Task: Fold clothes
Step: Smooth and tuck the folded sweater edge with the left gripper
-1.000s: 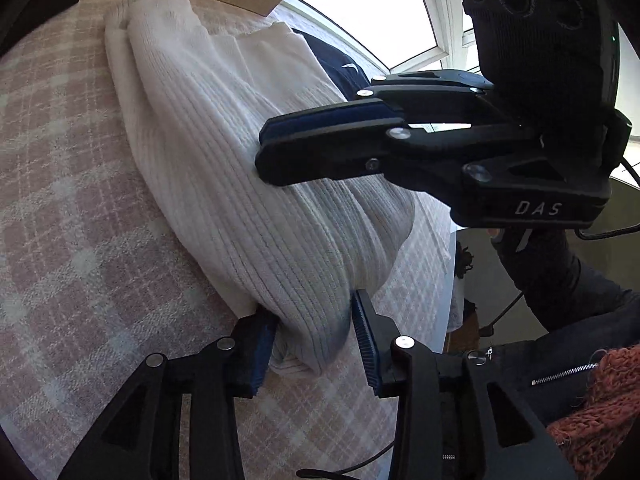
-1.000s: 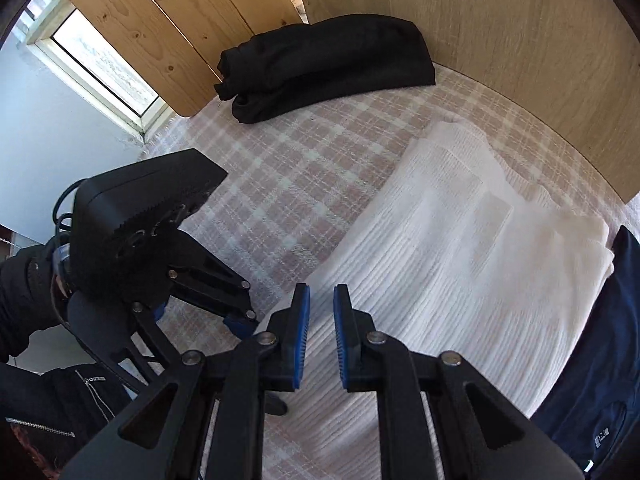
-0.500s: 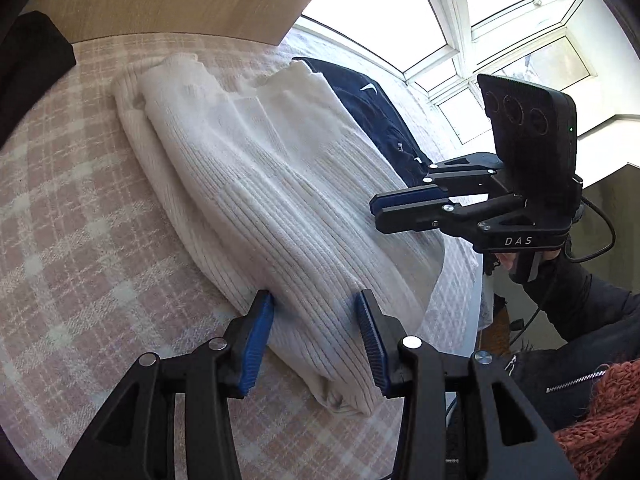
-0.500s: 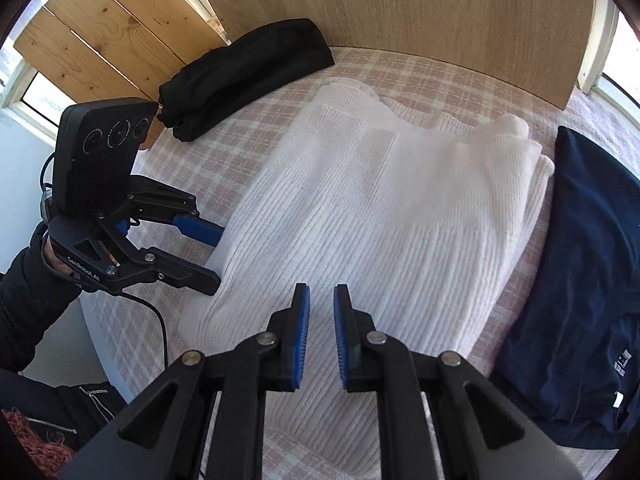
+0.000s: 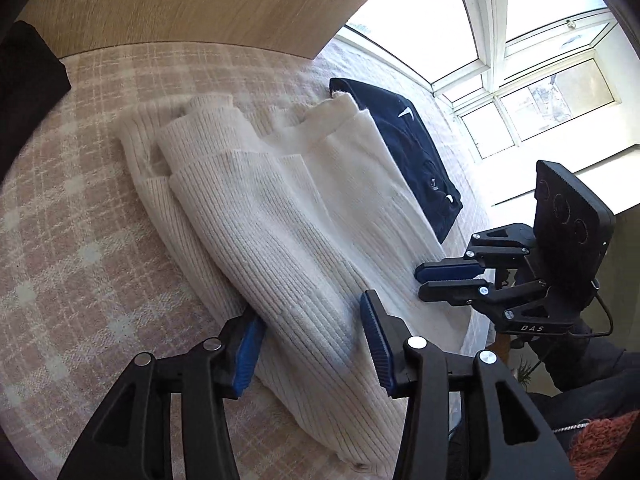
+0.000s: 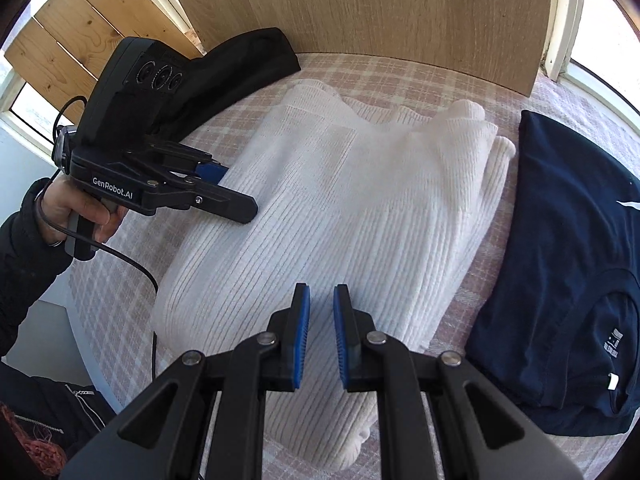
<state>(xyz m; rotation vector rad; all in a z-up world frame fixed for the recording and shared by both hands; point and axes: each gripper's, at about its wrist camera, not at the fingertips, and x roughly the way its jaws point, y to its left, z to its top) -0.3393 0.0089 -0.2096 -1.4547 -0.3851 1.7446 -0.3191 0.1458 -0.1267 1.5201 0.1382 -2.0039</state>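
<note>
- A white ribbed sweater (image 6: 360,208) lay folded lengthwise on a pink checked blanket (image 5: 80,240), stretching from near the wooden board (image 6: 360,12) at the back down toward the near edge
- Its layers were stacked unevenly, with folded edges showing near the far end in the left wrist view
- A dark blue T-shirt (image 6: 560,280) lay flat just beside the sweater on its right, touching or nearly touching its edge
- A black garment (image 6: 240,68) lay bundled at the far left of the blanket, against the wooden board and apart from the sweater
- The left gripper (image 5: 310,344) had its jaws released and had just been opening; they straddled the raised left fold of the sweater, with cloth between them
- Its left pad sat at the sweater's side edge, its right pad over the cloth, and neither pinched it
- In the right wrist view a bare hand (image 6: 76,212) in a black sleeve held the left gripper (image 6: 236,192) by its handle, with a cable trailing down from it
- The right gripper (image 6: 321,328) hung over the near end of the sweater; its jaws stood nearly together with a narrow gap and nothing held between them
- In the left wrist view the right gripper (image 5: 424,282) pointed at the sweater's right edge
- Bright windows (image 5: 520,60) stood beyond the blanket
</note>
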